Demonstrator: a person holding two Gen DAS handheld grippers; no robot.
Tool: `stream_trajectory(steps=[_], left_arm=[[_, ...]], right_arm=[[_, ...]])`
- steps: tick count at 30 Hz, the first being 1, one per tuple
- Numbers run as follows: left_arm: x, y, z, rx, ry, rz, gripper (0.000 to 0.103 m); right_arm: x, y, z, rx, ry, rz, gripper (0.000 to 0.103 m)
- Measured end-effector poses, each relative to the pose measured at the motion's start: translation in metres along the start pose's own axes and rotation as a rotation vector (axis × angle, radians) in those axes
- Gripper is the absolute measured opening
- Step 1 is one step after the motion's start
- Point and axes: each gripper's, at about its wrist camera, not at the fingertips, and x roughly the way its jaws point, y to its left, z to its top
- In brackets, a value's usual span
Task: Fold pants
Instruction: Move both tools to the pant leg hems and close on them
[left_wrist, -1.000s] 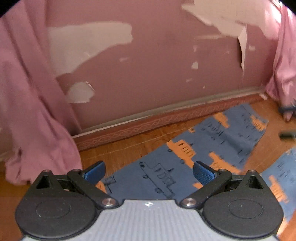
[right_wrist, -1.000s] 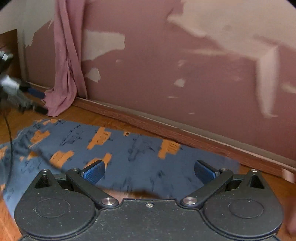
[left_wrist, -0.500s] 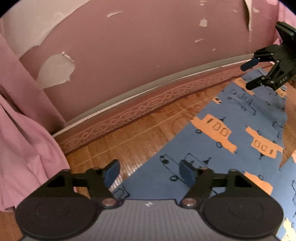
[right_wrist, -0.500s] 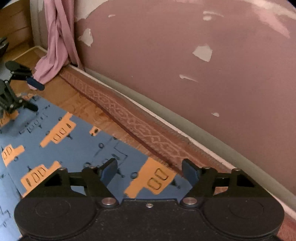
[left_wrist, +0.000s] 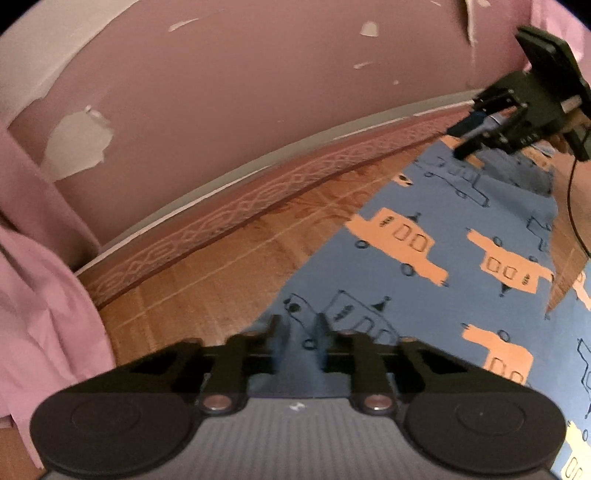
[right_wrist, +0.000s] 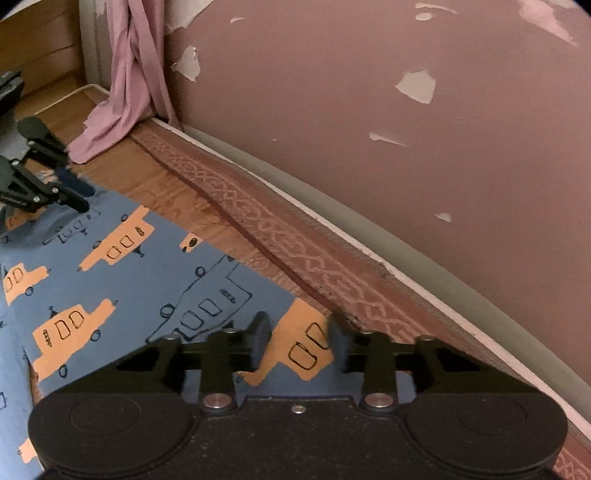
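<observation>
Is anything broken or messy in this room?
Yes. The pink wall has paint peeling off in patches, showing pale spots. A pink curtain hangs bunched onto the floor. The blue pants lie flat, undamaged.

Black hand-held gripper (left_wrist: 297, 332), silver screws, blue pads (right_wrist: 74, 181)

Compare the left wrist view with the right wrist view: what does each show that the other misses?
Only the left wrist view shows the right gripper from outside, low over the far end of the blue pants with orange car print, and a dark cable. Only the right wrist view shows the left gripper from outside and a wooden panel in the corner. Both show the pants, the brown wood floor, the peeling pink wall, the patterned baseboard and the pink curtain.
</observation>
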Motion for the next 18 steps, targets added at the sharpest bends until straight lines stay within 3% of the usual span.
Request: stream_trajectory(steps=[5, 9, 14, 18], left_arm=[[-0.002, -0.015, -0.001, -0.030, -0.019, 0.057, 0.001], [-0.010, -0.018, -0.002, -0.087, -0.068, 0.122, 0.002], [-0.023, -0.025, 0.008, -0.099, -0.171, 0.285, 0.002], [-0.012, -0.016, 0.018, -0.148, -0.161, 0.365, 0.002]], right_arm=[[-0.008, 0.017, -0.012, -0.034, -0.034, -0.076, 0.002], [-0.013, 0.037, -0.015, -0.076, -0.068, -0.172, 0.001], [-0.018, 0.047, 0.005, -0.119, -0.155, -0.303, 0.001], [0.002, 0.049, 0.033, -0.156, -0.164, -0.363, 0.001]])
